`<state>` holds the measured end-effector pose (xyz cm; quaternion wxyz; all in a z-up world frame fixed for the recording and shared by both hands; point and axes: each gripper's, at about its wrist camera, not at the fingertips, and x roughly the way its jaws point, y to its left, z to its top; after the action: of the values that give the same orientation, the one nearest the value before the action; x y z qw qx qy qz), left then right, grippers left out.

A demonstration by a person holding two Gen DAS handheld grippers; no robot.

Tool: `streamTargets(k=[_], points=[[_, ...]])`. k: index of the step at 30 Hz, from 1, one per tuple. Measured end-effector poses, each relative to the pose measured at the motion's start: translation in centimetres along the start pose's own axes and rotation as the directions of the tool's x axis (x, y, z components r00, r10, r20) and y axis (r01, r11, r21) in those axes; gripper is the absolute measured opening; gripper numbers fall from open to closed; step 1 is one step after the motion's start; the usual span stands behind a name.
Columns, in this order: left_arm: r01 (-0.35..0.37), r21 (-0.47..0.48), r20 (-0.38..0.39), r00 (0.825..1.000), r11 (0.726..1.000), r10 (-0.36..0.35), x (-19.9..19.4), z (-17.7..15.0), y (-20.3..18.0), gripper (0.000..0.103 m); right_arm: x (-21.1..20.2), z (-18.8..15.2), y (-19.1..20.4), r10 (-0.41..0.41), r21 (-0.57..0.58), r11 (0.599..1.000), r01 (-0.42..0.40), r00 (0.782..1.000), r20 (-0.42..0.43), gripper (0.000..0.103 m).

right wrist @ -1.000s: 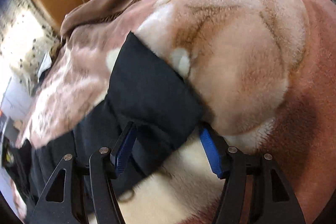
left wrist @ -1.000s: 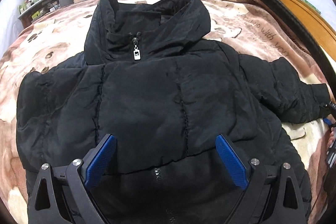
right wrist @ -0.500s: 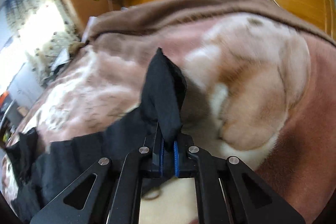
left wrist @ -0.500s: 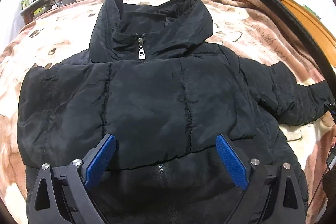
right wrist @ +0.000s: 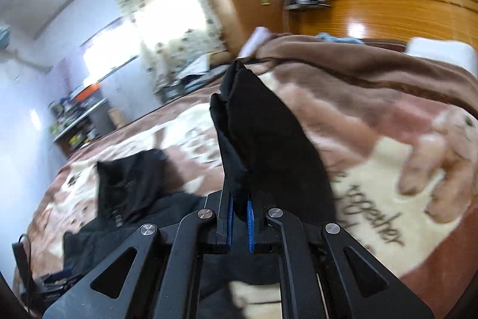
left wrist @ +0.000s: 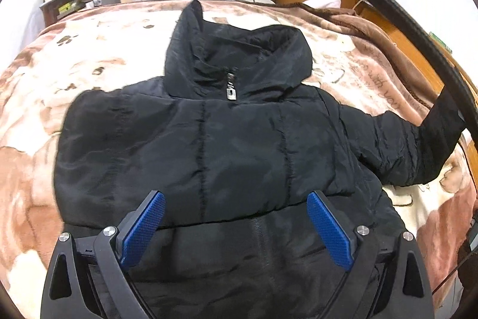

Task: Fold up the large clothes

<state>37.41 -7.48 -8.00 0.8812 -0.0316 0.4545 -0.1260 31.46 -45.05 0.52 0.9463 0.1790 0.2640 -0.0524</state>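
Sleeve-fold step: right gripper (right wrist: pixel 238 224) jaws clamped on cuff of black puffer jacket (left wrist: pixel 233 151), sleeve lifted off bed. Left gripper (left wrist: pixel 234 226) jaws wide, empty. Next: carry sleeve across chest.

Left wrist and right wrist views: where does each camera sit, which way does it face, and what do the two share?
Left wrist view: sits on the left tool, above the hem end of the black jacket, facing along it toward the collar; both blue pads show, spread wide, holding nothing.
Right wrist view: sits on the right tool, facing across the bed toward the window; its pads are shut on the sleeve cuff, lifted off the blanket.
Shared: the jacket, its raised sleeve, the blanket.
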Motion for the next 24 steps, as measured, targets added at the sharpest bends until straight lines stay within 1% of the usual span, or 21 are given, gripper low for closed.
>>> streamTargets(k=[2,5,7,10,14,16,19,21,24], points=[[-0.004,-0.024,0.016,1.000,1.000,0.004,-0.8,-0.1,0.9,0.097,0.1,-0.3,2.6,0.041,-0.055,0.998,-0.042,0.999,-0.006,0.007],[0.003,-0.060,0.025,1.000,0.998,-0.001,-1.7,-0.3,2.3,0.097,0.5,-1.0,6.1,0.064,-0.144,0.987,-0.065,0.998,-0.013,0.007],[0.004,-0.068,0.035,0.999,0.998,-0.002,-2.2,-0.5,3.0,0.097,0.8,-1.8,8.8,0.103,-0.188,0.976,-0.106,0.994,-0.024,0.007],[0.025,-0.108,0.037,0.999,0.994,-0.021,-2.6,-1.0,4.3,0.097,1.7,-3.3,12.5,0.155,-0.238,0.957,-0.168,0.985,-0.072,0.007],[0.007,-0.141,0.037,0.999,0.990,-0.002,-2.9,-2.0,6.0,0.097,3.3,-5.9,16.1,0.199,-0.256,0.939,-0.230,0.970,-0.141,0.007],[0.004,-0.143,0.030,1.000,0.990,0.000,-2.8,-2.4,6.6,0.097,4.3,-7.2,17.3,0.210,-0.250,0.935,-0.251,0.962,-0.177,0.007],[-0.011,-0.144,0.023,1.000,0.989,0.014,-2.8,-2.9,7.4,0.097,5.4,-8.8,19.2,0.222,-0.261,0.926,-0.272,0.953,-0.208,0.007],[-0.021,-0.155,0.027,0.999,0.988,0.026,-2.9,-3.0,8.0,0.097,6.0,-9.7,19.9,0.235,-0.246,0.924,-0.294,0.941,-0.242,0.007],[-0.018,-0.185,0.031,0.999,0.983,0.024,-3.2,-3.2,9.2,0.097,7.0,-10.9,21.1,0.251,-0.238,0.916,-0.324,0.923,-0.290,0.007]])
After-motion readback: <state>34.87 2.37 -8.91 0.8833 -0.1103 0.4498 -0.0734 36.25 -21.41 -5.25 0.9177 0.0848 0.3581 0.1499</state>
